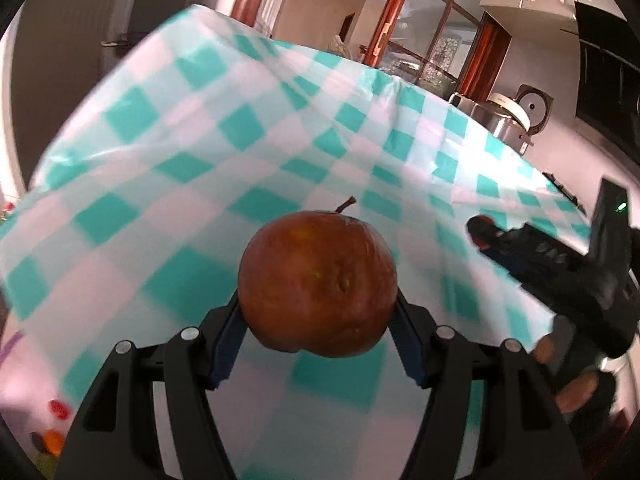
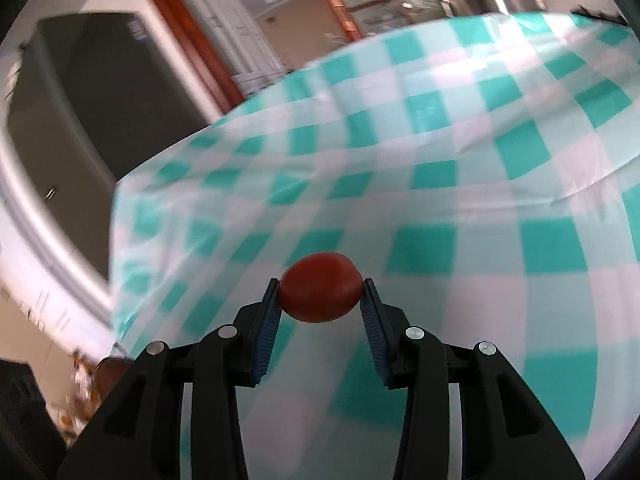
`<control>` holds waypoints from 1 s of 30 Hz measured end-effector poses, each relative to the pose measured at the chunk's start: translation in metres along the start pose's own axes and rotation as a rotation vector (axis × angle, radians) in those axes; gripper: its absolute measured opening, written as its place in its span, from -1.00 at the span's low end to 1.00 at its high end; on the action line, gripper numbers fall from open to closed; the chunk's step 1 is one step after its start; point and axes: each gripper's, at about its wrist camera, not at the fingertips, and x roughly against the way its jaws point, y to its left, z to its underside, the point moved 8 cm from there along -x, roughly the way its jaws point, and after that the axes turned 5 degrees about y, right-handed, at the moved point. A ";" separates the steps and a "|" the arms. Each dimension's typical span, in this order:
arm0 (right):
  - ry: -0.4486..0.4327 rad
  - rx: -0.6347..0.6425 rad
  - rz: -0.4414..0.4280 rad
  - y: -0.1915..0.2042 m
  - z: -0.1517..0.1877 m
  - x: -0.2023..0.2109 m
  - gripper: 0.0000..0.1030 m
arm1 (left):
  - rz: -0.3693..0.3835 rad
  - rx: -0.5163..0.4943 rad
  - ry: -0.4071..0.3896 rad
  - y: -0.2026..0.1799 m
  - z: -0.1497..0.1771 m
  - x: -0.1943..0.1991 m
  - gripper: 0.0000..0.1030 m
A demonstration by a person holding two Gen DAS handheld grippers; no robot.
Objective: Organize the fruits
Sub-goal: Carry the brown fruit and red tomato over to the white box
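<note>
My left gripper (image 1: pixel 318 300) is shut on a brownish-red apple (image 1: pixel 318 280) with a short stem, held above the teal-and-white checked tablecloth (image 1: pixel 192 152). My right gripper (image 2: pixel 320 292) is shut on a small red tomato (image 2: pixel 320 286), held above the same cloth (image 2: pixel 460 200). The right gripper also shows in the left wrist view (image 1: pixel 484 232) at the right, with the red tomato at its tip and the person's hand behind it.
Small colourful items (image 1: pixel 54 424) lie at the cloth's lower left edge. Metal pots and a rice cooker (image 1: pixel 516 114) stand beyond the table's far right. A dark fridge (image 2: pixel 80 100) stands left of the table. Cluttered items (image 2: pixel 86 392) sit at the lower left.
</note>
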 end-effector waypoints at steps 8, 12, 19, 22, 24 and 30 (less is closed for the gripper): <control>0.057 0.232 -0.079 0.096 0.062 0.026 -0.22 | -0.088 0.000 -0.035 0.074 0.046 0.064 0.27; 0.106 0.346 -0.138 0.143 0.098 0.027 -0.22 | -0.144 0.020 -0.055 0.113 0.066 0.092 0.27; 0.249 0.580 -0.216 0.217 0.183 0.012 -0.22 | -0.233 0.110 -0.021 0.191 0.104 0.116 0.27; 0.325 0.698 -0.221 0.236 0.225 0.001 -0.22 | -0.283 0.140 0.041 0.226 0.124 0.110 0.27; 0.384 0.754 -0.222 0.243 0.251 -0.008 -0.22 | -0.315 0.149 0.086 0.240 0.136 0.104 0.27; 0.571 0.922 -0.190 0.252 0.325 -0.039 -0.22 | -0.368 0.139 0.247 0.268 0.158 0.070 0.27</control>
